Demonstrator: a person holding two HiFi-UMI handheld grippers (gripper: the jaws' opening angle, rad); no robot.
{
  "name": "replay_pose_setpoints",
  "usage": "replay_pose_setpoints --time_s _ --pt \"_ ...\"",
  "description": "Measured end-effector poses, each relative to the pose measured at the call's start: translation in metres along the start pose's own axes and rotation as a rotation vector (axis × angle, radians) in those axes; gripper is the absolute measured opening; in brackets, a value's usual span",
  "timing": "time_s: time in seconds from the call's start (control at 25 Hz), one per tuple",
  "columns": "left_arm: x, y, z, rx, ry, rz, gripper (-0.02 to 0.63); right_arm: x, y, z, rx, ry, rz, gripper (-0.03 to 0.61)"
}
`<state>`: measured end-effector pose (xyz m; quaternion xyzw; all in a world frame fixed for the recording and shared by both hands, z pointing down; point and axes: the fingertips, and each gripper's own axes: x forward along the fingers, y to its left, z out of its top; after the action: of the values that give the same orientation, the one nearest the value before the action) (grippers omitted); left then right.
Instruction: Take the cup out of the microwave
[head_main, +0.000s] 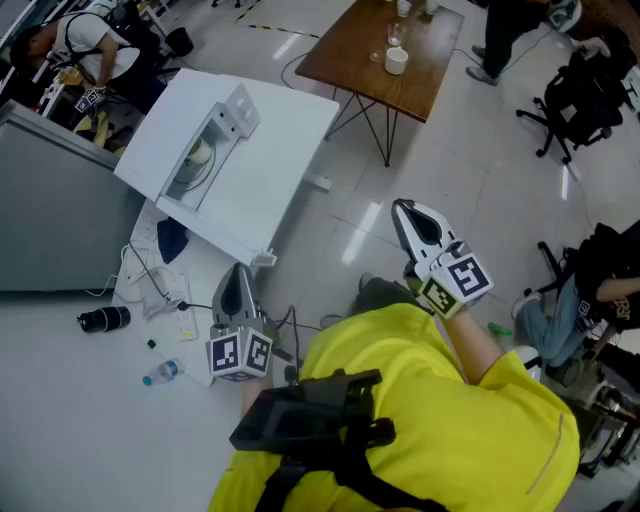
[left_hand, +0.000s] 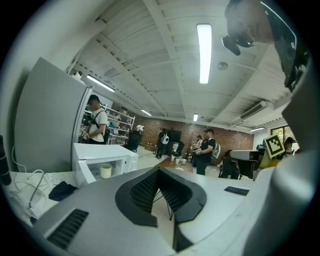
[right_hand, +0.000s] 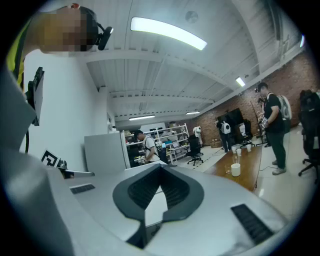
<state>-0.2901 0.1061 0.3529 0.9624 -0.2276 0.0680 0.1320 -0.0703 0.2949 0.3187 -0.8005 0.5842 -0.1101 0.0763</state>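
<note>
Grey cabinet (head_main: 50, 220) stands at the far left, and on the floor near it lie a black cylinder (head_main: 103, 319) and a small bottle (head_main: 160, 374). Just right of the cabinet, a white table (head_main: 290, 140) carries the white microwave (head_main: 215, 130), whose door is open. The cup (head_main: 200, 155), pale and upright, sits inside the microwave; the left gripper view shows it there too (left_hand: 105, 171), in the open cavity of the microwave (left_hand: 102, 155).

Nearer, the left gripper (head_main: 238, 270) points toward the table's near edge, well apart from the microwave. Its jaws are pressed together with nothing between them, the ribbed pads meeting at the tip (left_hand: 160, 170).

Further right and far off, a wooden table (head_main: 350, 60) holds a white mug (head_main: 396, 61) and some glasses. The right gripper (head_main: 405, 212) is held out over bare floor between that table and the person in the yellow shirt (head_main: 430, 400). Its jaws are also together and empty (right_hand: 160, 167), and its own view catches the mug (right_hand: 235, 169) on the wooden table to the right. Black office chairs (head_main: 585, 95) stand at the far right.
</note>
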Motion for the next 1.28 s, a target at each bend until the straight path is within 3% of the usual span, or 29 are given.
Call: replay_pose_setpoints --time_s 0.16,0.28,0.52,0.72,0.92,1.08,1.12,1.2,1.28 --pt "0.032 -0.013 -0.003 0.004 0.004 -0.036 0.002 0.007 -0.03 0.004 -0.001 -0.021 -0.023 0.005" --pt "0.045 -0.011 -0.004 -0.008 0.016 -0.009 0.002 0.036 -0.047 0.004 -0.002 0.0 0.009 0.005" --pt "0.096 0.019 0.003 -0.05 -0.032 0.201 0.002 0.179 -0.089 0.029 -0.031 0.023 0.212 0.005" --pt "0.168 0.027 0.032 -0.051 -0.172 0.373 0.002 0.284 -0.116 0.065 -0.149 0.0 0.424 0.005" --pt "0.223 0.029 0.054 -0.075 -0.193 0.463 0.002 0.356 -0.145 0.051 -0.106 0.096 0.522 0.005" --pt "0.228 0.044 0.031 -0.116 -0.175 0.533 0.002 0.385 -0.129 0.014 -0.124 0.192 0.646 0.005" --pt "0.229 0.046 0.023 -0.115 -0.171 0.546 0.044 0.394 -0.122 0.004 -0.126 0.217 0.68 0.005" --pt "0.231 0.057 0.007 -0.111 -0.148 0.576 0.321 0.411 -0.097 -0.016 -0.139 0.247 0.749 0.005" --pt "0.237 0.082 -0.015 -0.115 -0.118 0.618 0.342 0.425 -0.068 -0.038 -0.163 0.268 0.808 0.005"
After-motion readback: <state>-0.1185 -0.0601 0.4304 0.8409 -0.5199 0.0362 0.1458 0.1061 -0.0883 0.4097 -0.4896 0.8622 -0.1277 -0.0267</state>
